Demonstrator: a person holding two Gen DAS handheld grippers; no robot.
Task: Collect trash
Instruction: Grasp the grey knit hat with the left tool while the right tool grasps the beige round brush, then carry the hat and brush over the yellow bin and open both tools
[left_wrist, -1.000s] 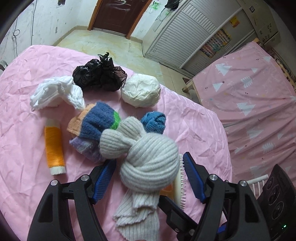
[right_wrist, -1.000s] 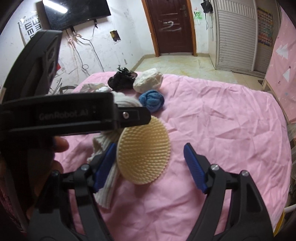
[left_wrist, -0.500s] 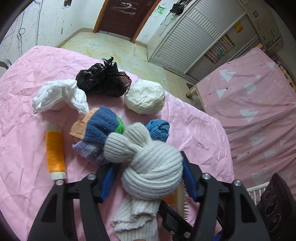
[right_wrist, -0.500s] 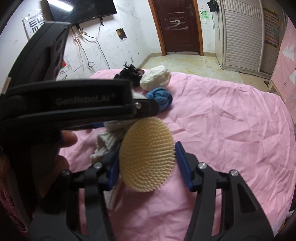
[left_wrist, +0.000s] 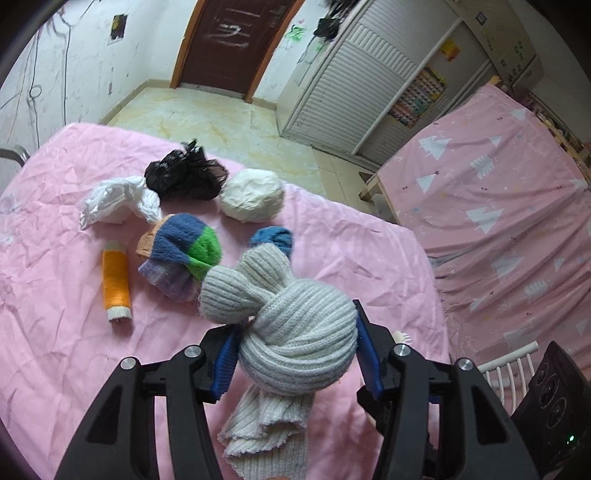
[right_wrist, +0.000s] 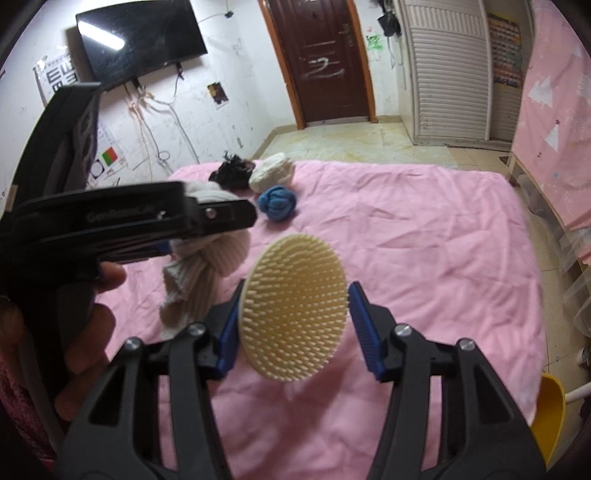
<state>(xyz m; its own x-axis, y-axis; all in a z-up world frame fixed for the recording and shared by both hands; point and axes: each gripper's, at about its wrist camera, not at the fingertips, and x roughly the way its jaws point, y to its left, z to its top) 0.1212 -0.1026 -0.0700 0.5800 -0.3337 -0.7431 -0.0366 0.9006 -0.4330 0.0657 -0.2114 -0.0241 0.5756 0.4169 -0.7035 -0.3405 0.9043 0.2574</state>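
Note:
My left gripper (left_wrist: 295, 354) is shut on a knotted grey knit scarf (left_wrist: 291, 332) and holds it above the pink table (left_wrist: 55, 332). My right gripper (right_wrist: 293, 325) is shut on a round cream bristle brush (right_wrist: 293, 310), lifted off the cloth. The scarf (right_wrist: 207, 266) and the left gripper show at the left of the right wrist view. On the table lie a black plastic bag (left_wrist: 184, 177), a crumpled white bag (left_wrist: 114, 203), a white paper ball (left_wrist: 253, 195), a blue yarn ball (left_wrist: 273, 240), a striped knit bundle (left_wrist: 177, 254) and an orange thread spool (left_wrist: 116, 280).
A bed with a pink patterned sheet (left_wrist: 498, 203) stands at the right. A yellow bin (right_wrist: 550, 417) sits past the table's right edge. A white slatted wardrobe (left_wrist: 362, 92) and a brown door (left_wrist: 229, 40) are at the back.
Both grippers closed: the left on the grey scarf, the right on the brush. Both then lifted their objects off the table.

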